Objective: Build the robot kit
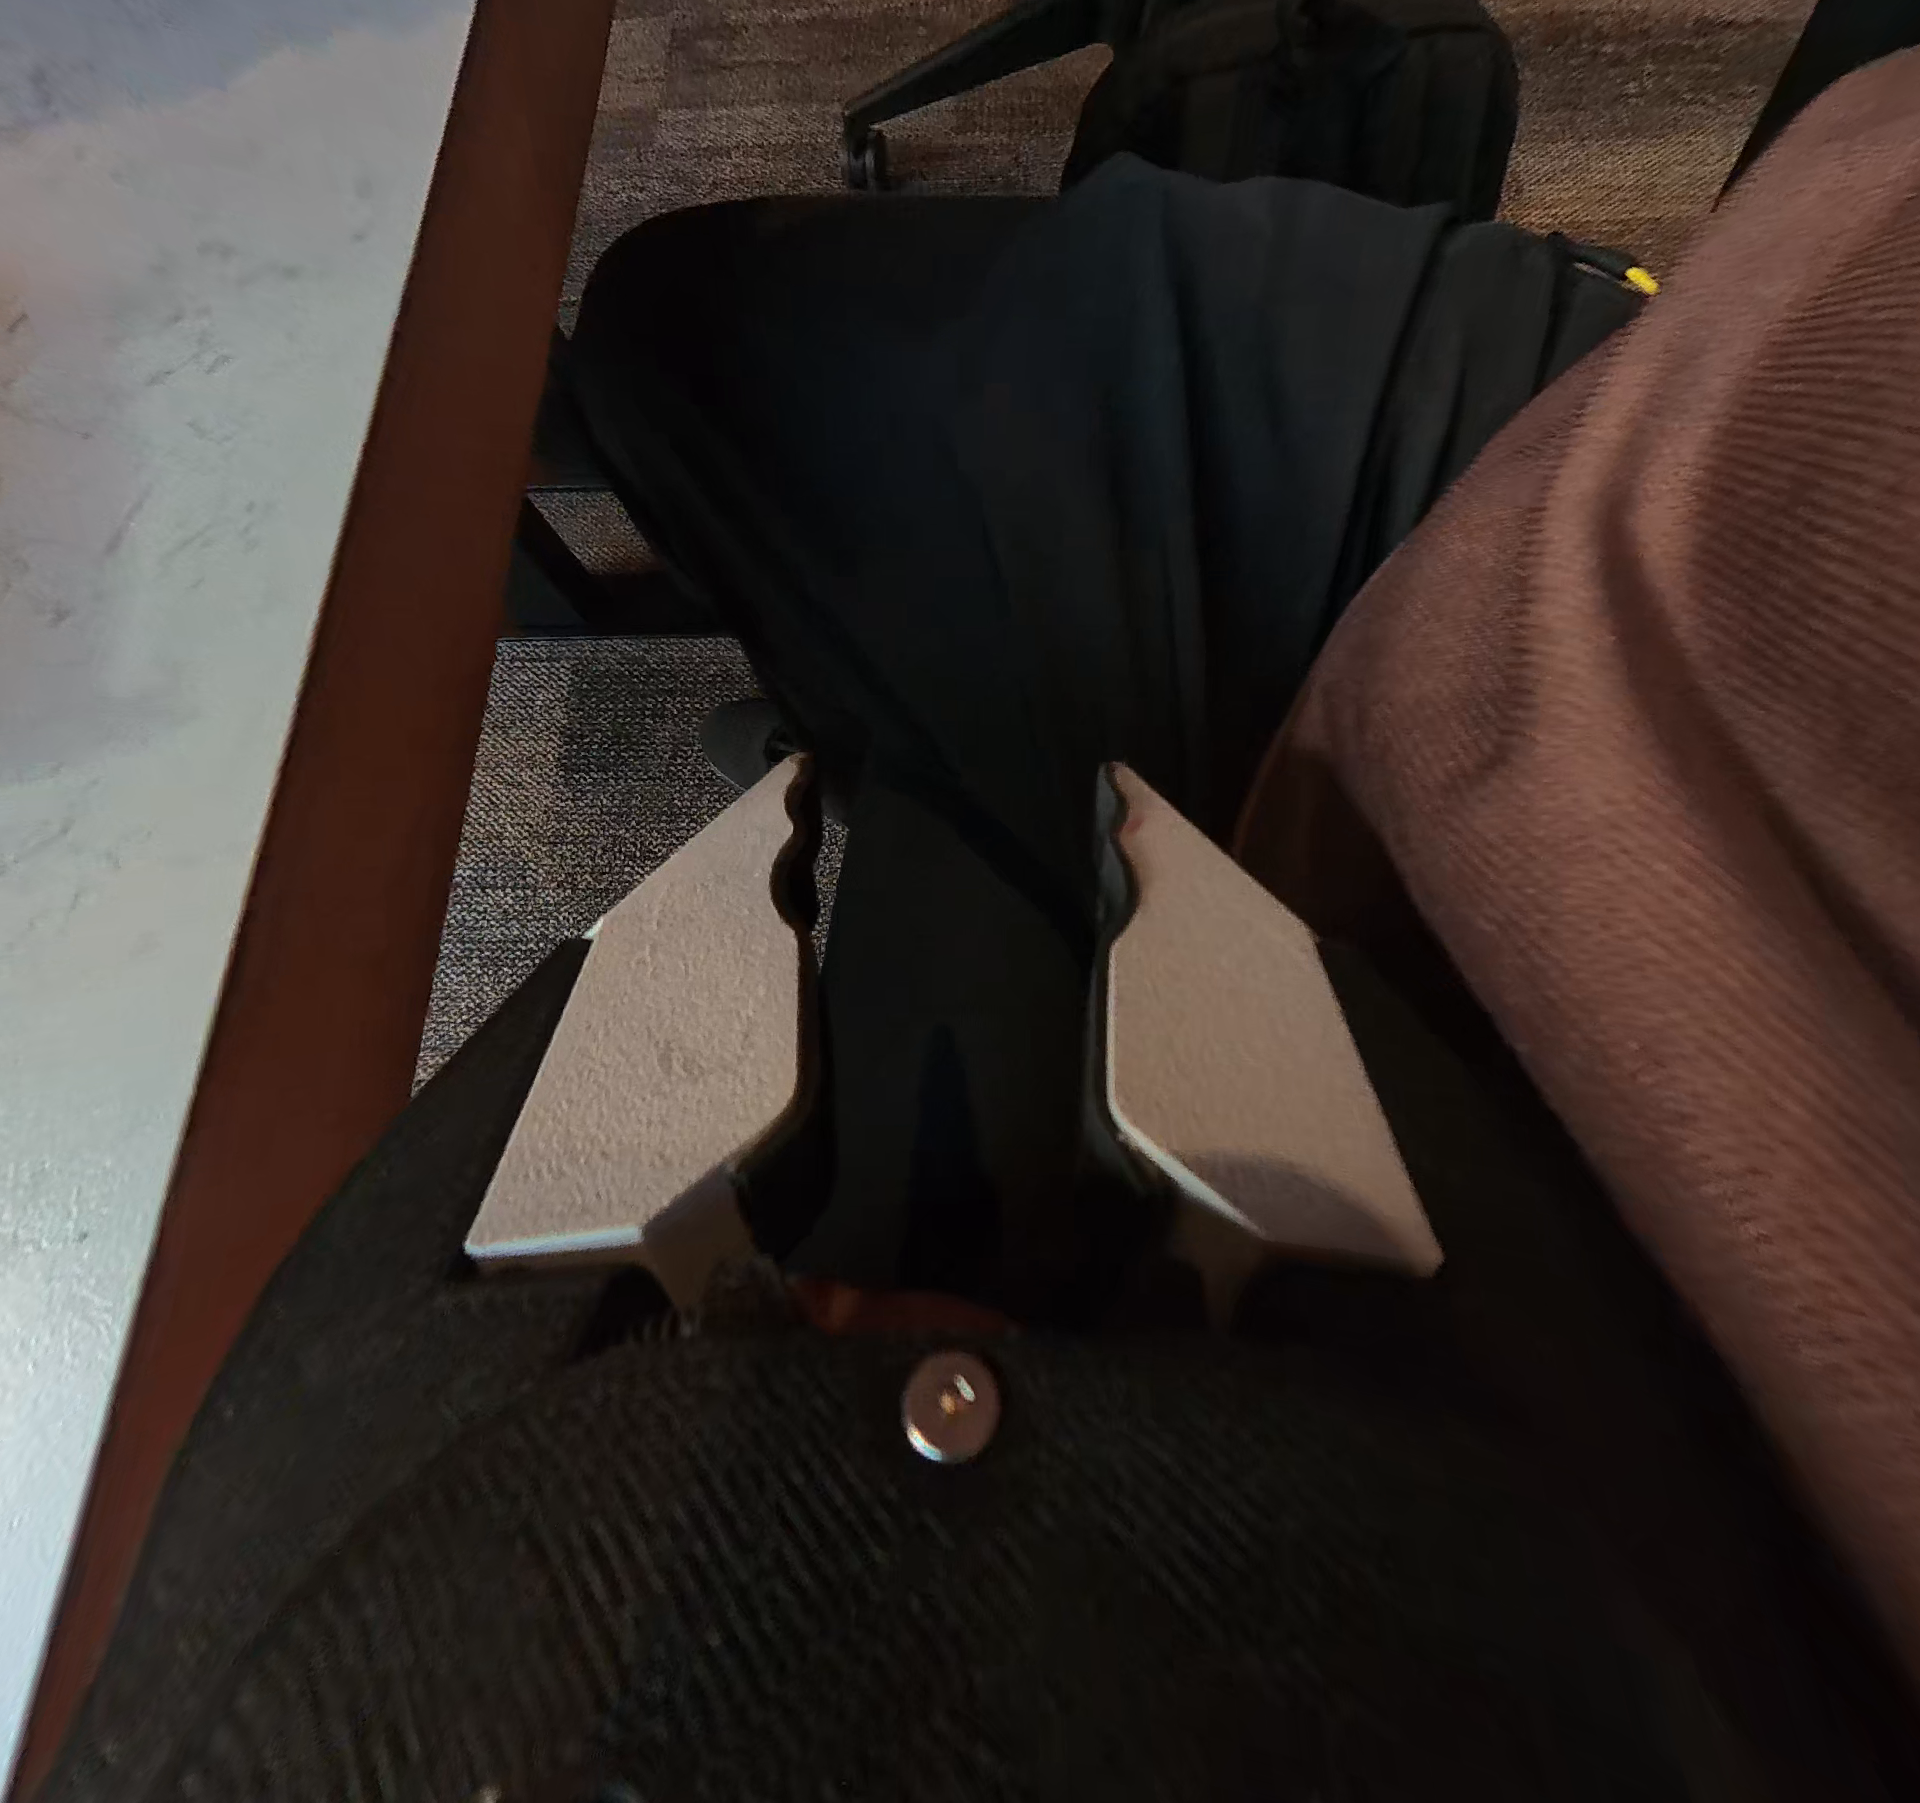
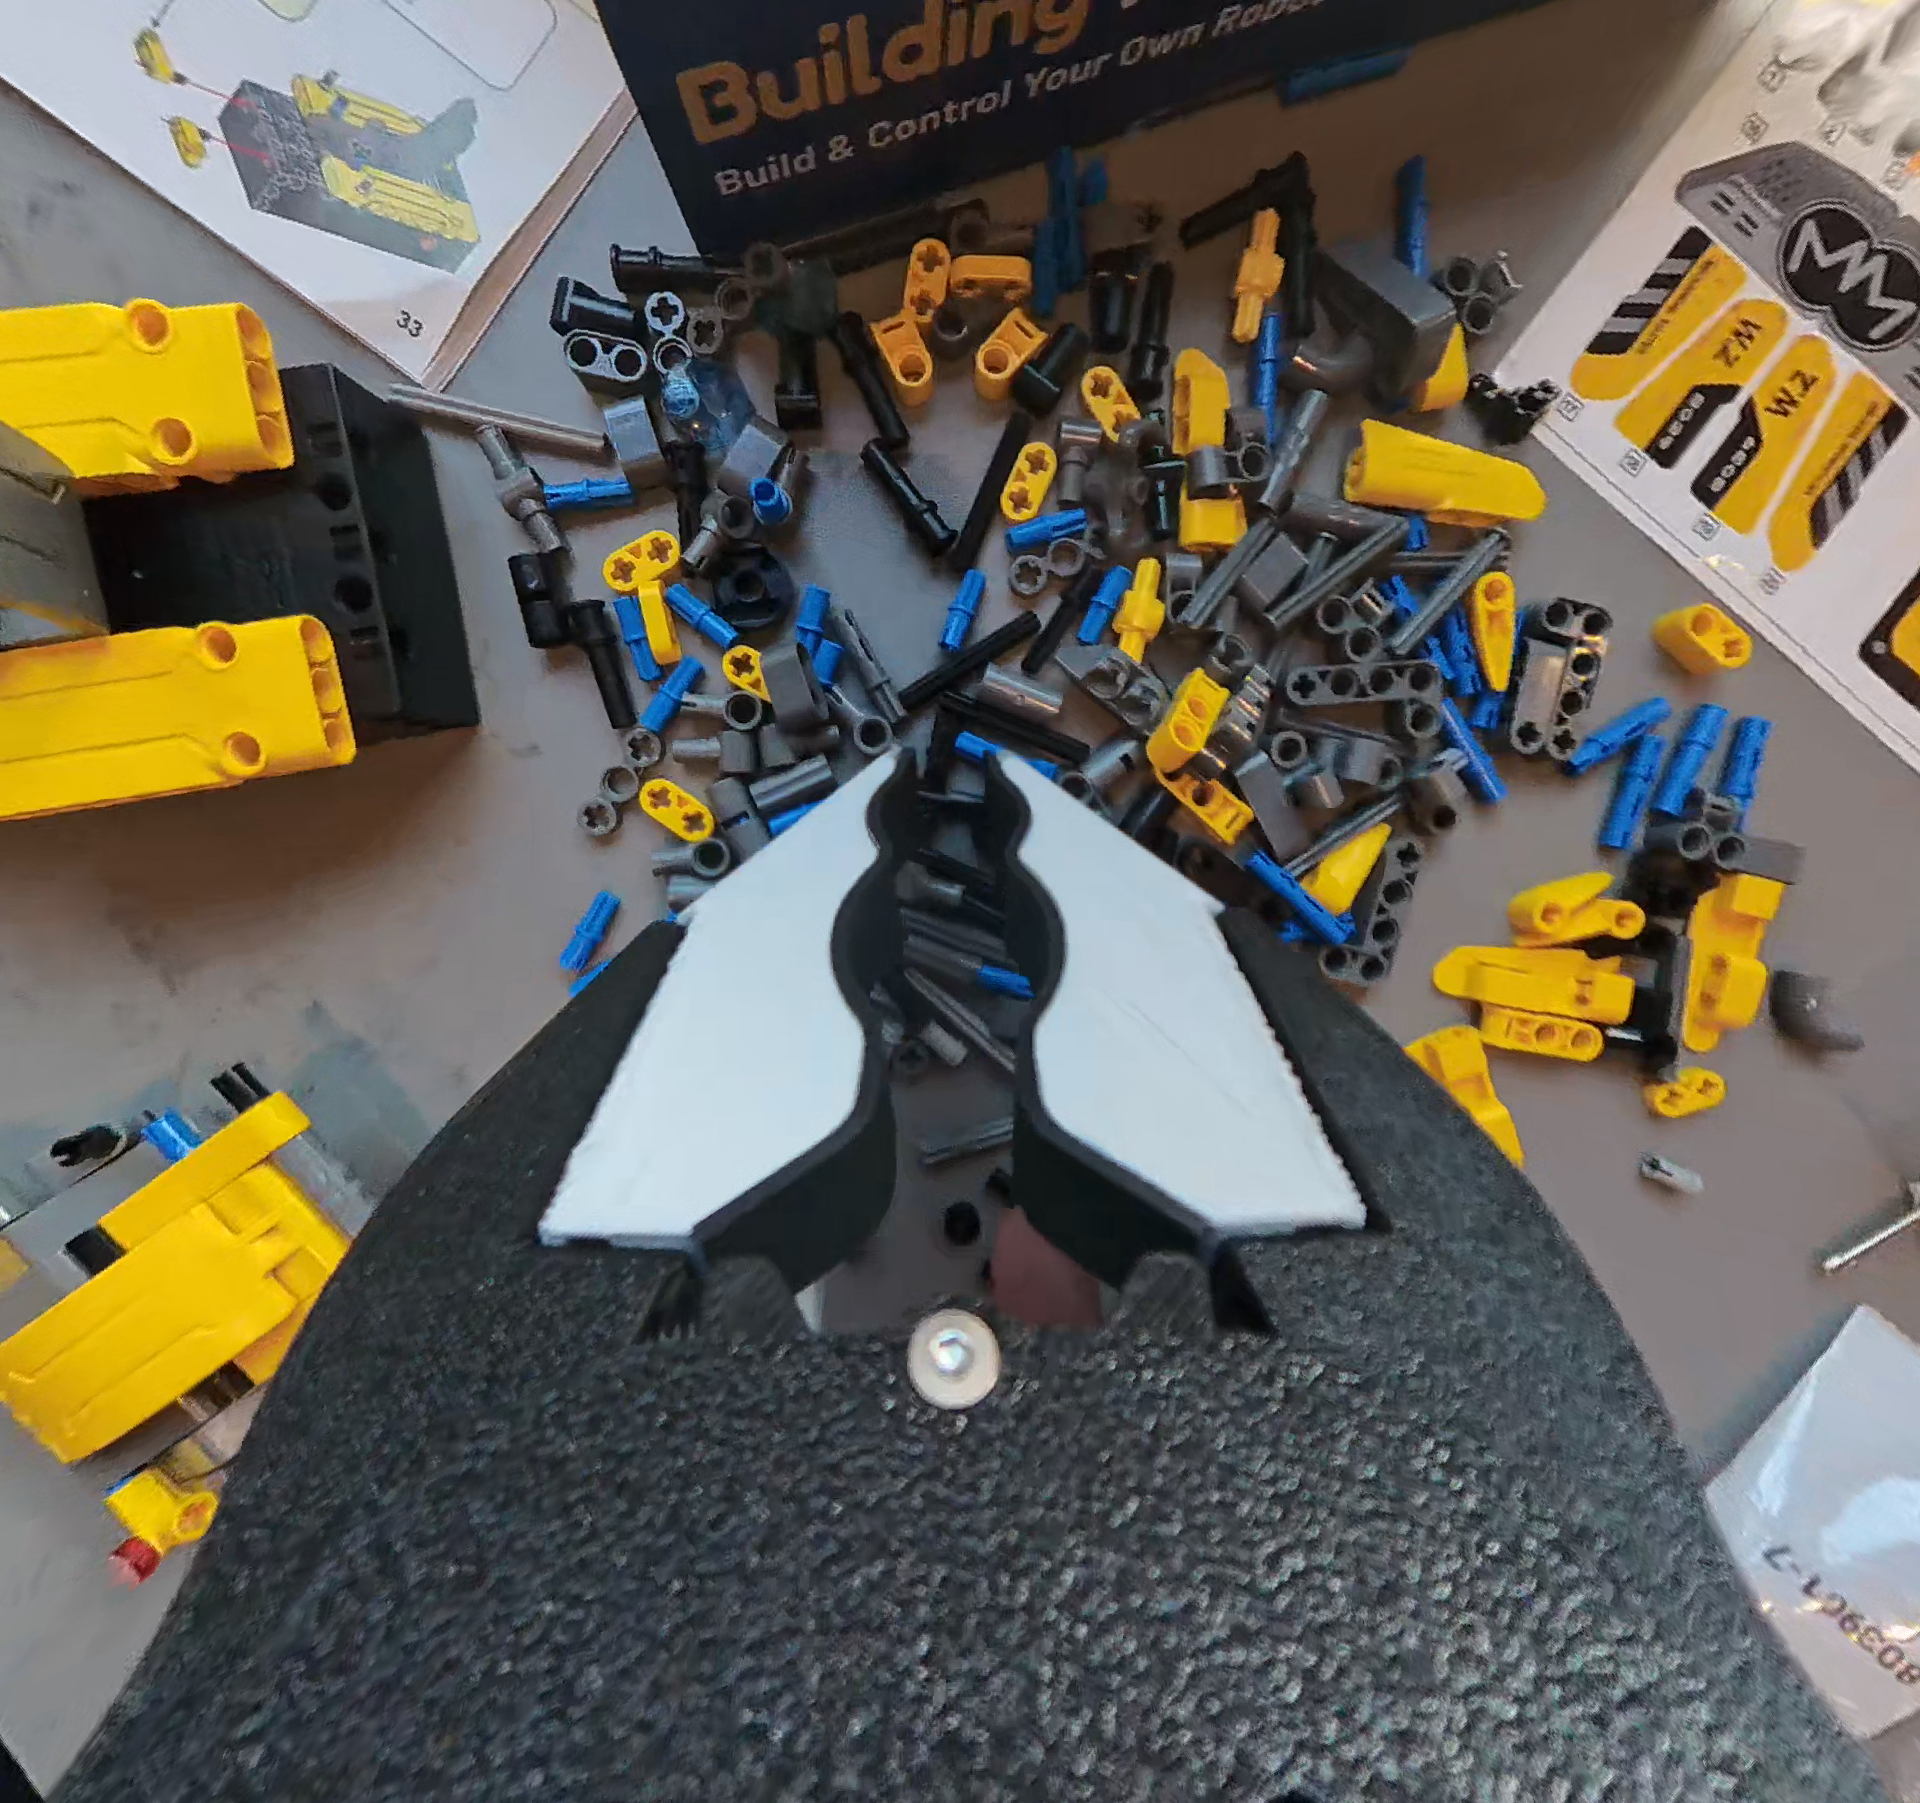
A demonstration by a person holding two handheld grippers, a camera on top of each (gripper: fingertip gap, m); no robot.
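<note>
Many loose parts [image 2: 1143,558] | right hand-held gripper [image 2: 951,766] hides some

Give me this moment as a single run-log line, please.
left gripper: open, empty, off table, above black fabric | right gripper: open, over parts pile

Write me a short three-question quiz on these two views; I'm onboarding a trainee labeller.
1. True or false: the left tongs hang over the table.
2. Which lies left of the loose parts pile? A) sticker sheet B) yellow-and-black assembly C) dark box
3. Fill in: the right tongs hover open above the ___.

Key: 1 false, they are beside its edge, above dark fabric; 2 B; 3 loose parts pile.
</note>
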